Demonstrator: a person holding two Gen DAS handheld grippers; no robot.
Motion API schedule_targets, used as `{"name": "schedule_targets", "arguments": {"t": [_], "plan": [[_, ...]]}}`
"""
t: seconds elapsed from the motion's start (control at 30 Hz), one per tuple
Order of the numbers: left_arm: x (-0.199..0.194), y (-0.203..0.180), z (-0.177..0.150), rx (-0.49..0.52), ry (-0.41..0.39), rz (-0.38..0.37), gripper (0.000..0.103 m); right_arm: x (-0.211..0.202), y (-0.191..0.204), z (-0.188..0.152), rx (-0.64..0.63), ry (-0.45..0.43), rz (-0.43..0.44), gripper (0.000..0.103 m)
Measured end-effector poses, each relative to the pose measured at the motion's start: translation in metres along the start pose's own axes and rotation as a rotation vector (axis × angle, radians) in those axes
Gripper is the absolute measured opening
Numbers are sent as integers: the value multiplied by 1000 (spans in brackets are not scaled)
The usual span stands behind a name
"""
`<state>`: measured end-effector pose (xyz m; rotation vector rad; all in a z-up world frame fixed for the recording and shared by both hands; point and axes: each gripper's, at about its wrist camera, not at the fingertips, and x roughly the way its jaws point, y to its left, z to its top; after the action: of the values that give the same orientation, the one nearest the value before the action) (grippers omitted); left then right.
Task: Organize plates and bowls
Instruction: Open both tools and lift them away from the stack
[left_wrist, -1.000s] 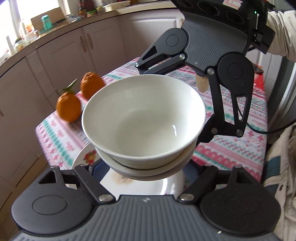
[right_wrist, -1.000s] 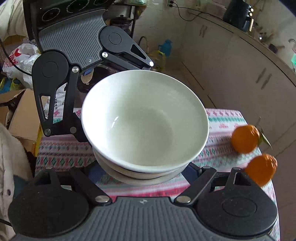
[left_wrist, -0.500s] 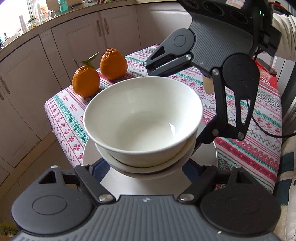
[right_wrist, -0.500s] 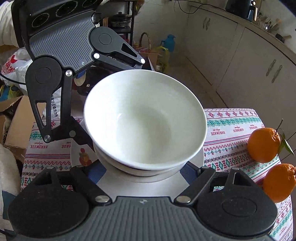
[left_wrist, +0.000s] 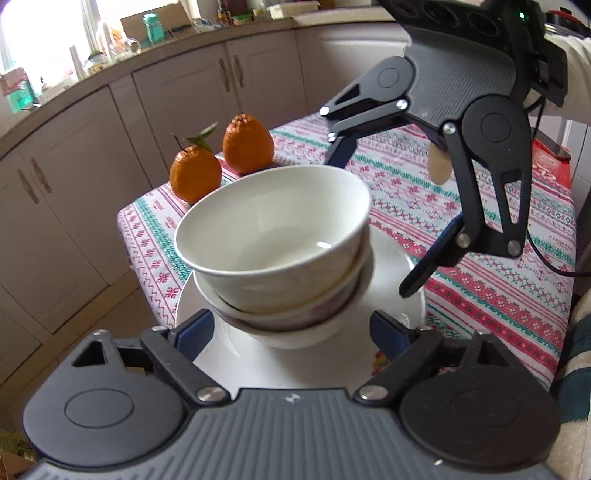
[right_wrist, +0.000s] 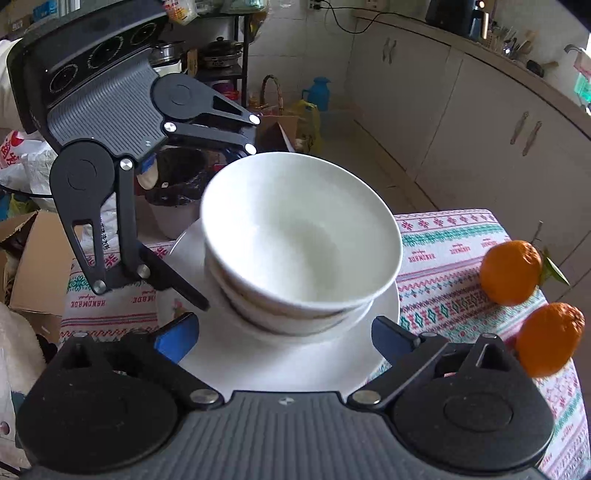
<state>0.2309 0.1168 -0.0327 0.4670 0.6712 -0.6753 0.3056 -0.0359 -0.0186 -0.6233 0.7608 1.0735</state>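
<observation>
A stack of nested white bowls (left_wrist: 273, 236) sits on a white plate (left_wrist: 391, 266) near the table's corner. In the left wrist view my left gripper (left_wrist: 291, 330) straddles the base of the stack. Its jaws are opening, and the blue fingertips (left_wrist: 194, 330) stand a little off the bowls. From the opposite side my right gripper (right_wrist: 284, 336) straddles the same bowls (right_wrist: 299, 236) over the plate (right_wrist: 295, 365). Its jaws are opening too, and its blue fingertips (right_wrist: 391, 338) are clear of the stack. The stack leans slightly.
Two oranges (left_wrist: 195, 177) (left_wrist: 247, 144) lie near the table edge on the patterned tablecloth (left_wrist: 480, 266). Kitchen cabinets (left_wrist: 92, 184) run behind. A cardboard box (right_wrist: 33, 266) and a dark bin (right_wrist: 177, 184) stand on the floor past the table.
The bowl stack came down onto the white plate. Both grippers' jaws then spread away from the bowls, and the left gripper drew back a little.
</observation>
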Motion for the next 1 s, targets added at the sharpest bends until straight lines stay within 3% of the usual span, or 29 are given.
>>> {"name": "schedule_targets", "arguments": {"t": [0.17, 0.27, 0.37, 0.43, 0.57, 0.67, 1.0], "plan": [[-41, -30, -10, -91, -114, 145, 103, -31, 21, -17, 93, 3, -151, 103], [-63, -58, -13, -161, -215, 301, 103, -50, 31, -28, 229, -10, -257, 103], [-78, -76, -9, -270, -278, 373, 103, -70, 41, -38, 399, -58, -354, 103], [-84, -83, -4, -387, -274, 408, 103, -82, 49, -45, 505, -96, -434, 103], [-87, -89, 9, -584, -187, 461, 102, -101, 66, -61, 691, -115, -609, 103], [-91, -106, 19, -581, -158, 536, 102, -111, 87, -71, 743, -134, -674, 103], [-113, -139, 22, -616, -165, 557, 102, -133, 137, -80, 718, -169, -749, 103]]}}
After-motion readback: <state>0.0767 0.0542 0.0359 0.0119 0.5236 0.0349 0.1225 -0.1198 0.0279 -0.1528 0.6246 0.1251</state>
